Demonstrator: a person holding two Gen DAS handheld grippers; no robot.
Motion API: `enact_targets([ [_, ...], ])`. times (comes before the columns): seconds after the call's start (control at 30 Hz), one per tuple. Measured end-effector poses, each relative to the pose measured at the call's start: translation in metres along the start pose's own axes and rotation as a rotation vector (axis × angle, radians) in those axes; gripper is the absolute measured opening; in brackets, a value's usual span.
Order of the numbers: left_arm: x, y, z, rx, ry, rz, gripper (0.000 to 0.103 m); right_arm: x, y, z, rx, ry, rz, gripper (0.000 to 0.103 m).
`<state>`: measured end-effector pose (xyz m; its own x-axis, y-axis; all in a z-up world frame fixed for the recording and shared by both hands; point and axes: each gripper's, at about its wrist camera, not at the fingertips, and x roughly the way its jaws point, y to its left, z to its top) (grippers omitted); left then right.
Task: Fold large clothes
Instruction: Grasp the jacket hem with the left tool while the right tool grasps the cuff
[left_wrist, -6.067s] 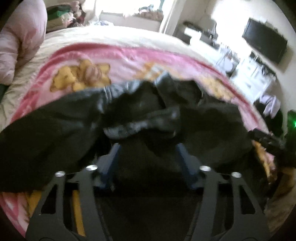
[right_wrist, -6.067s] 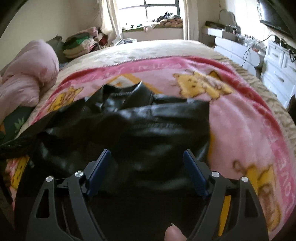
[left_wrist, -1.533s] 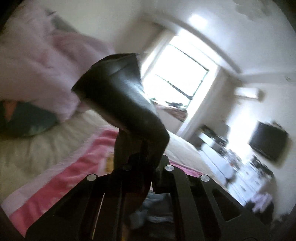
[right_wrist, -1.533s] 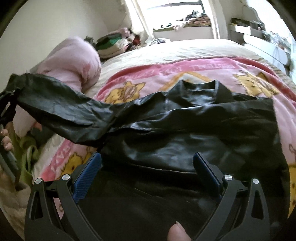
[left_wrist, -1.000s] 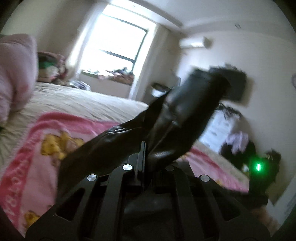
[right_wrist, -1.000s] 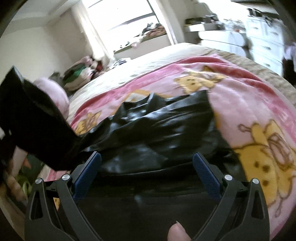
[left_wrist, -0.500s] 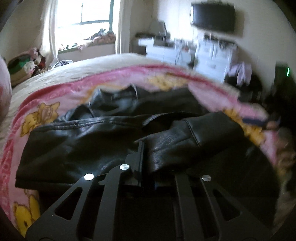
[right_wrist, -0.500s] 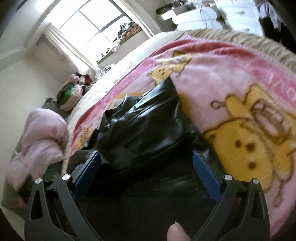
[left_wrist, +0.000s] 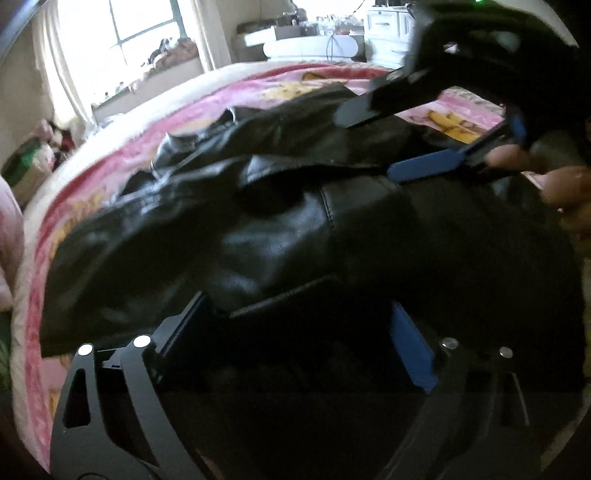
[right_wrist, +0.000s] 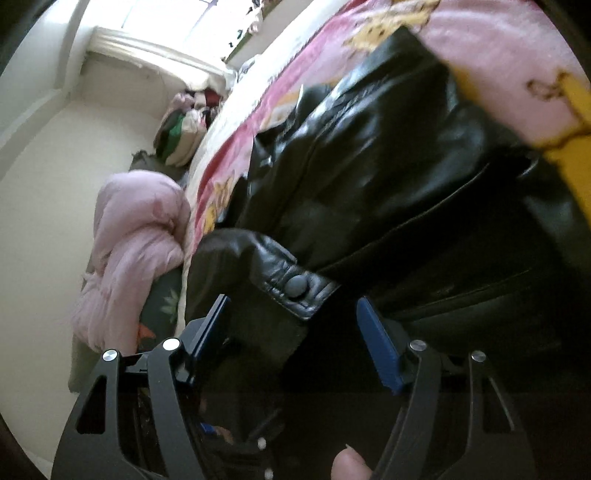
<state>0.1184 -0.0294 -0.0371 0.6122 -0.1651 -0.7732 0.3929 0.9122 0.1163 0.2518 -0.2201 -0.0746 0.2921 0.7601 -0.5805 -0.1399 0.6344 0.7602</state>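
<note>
- A black leather jacket is lying spread on a pink cartoon blanket covering a bed, its collar pointing toward the far window.
- The left gripper is hovering over the jacket's near side, its jaws opening wide; a folded-over sleeve is lying just ahead, free of the pads.
- The right gripper is closing, its blue pads flanking a snap-buttoned cuff (not yet pinched, by the look of it).
- That cuff is sitting directly ahead of the right gripper, the nearer of the two, with the sleeve's length running away to the gripper's left.
</note>
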Motion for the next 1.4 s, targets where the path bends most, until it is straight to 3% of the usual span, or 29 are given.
enact_targets([
  [0.1,-0.017,0.014,-0.001,-0.078,-0.003,-0.098,0.091,0.009,0.005,-0.002,0.008,0.016,0.003,0.068],
  [0.2,-0.032,0.034,0.003,-0.15,-0.031,-0.183,0.094,0.015,0.014,0.0,-0.031,-0.006,-0.01,0.048],
  [0.23,-0.038,0.044,0.004,-0.175,-0.051,-0.189,0.094,0.016,0.02,0.002,-0.06,-0.028,-0.014,0.03],
  [0.3,-0.048,0.072,0.007,-0.233,-0.092,-0.151,0.094,0.013,0.029,0.007,-0.113,-0.061,-0.006,0.021],
  [0.43,-0.059,0.143,0.007,-0.402,-0.154,-0.043,0.094,0.001,0.074,0.015,-0.346,-0.144,-0.036,0.008],
  [0.6,-0.073,0.218,0.008,-0.61,-0.235,0.058,0.094,-0.018,0.13,0.032,-0.581,-0.226,-0.111,0.004],
  [0.7,-0.073,0.234,0.015,-0.662,-0.281,0.124,0.094,-0.032,0.15,0.045,-0.665,-0.27,-0.155,0.004],
  [0.77,-0.069,0.24,0.014,-0.721,-0.312,0.107,0.094,-0.041,0.156,0.054,-0.702,-0.302,-0.194,0.004],
  [0.8,-0.064,0.241,0.013,-0.754,-0.324,0.065,0.094,-0.044,0.157,0.057,-0.713,-0.314,-0.21,0.004],
  [0.9,-0.05,0.239,0.023,-0.747,-0.318,0.047,0.093,-0.054,0.148,0.064,-0.722,-0.352,-0.256,0.004],
  [0.97,-0.041,0.233,0.031,-0.721,-0.311,0.041,0.088,-0.061,0.139,0.07,-0.708,-0.366,-0.281,0.004],
  [1.13,-0.016,0.221,0.04,-0.667,-0.27,0.013,0.061,-0.061,0.11,0.073,-0.669,-0.337,-0.313,0.004],
  [1.33,0.021,0.214,0.038,-0.644,-0.151,-0.017,0.03,-0.052,0.096,0.064,-0.684,-0.313,-0.362,0.004],
  [1.4,0.034,0.213,0.033,-0.637,-0.092,-0.021,0.025,-0.05,0.092,0.064,-0.68,-0.304,-0.367,0.004],
])
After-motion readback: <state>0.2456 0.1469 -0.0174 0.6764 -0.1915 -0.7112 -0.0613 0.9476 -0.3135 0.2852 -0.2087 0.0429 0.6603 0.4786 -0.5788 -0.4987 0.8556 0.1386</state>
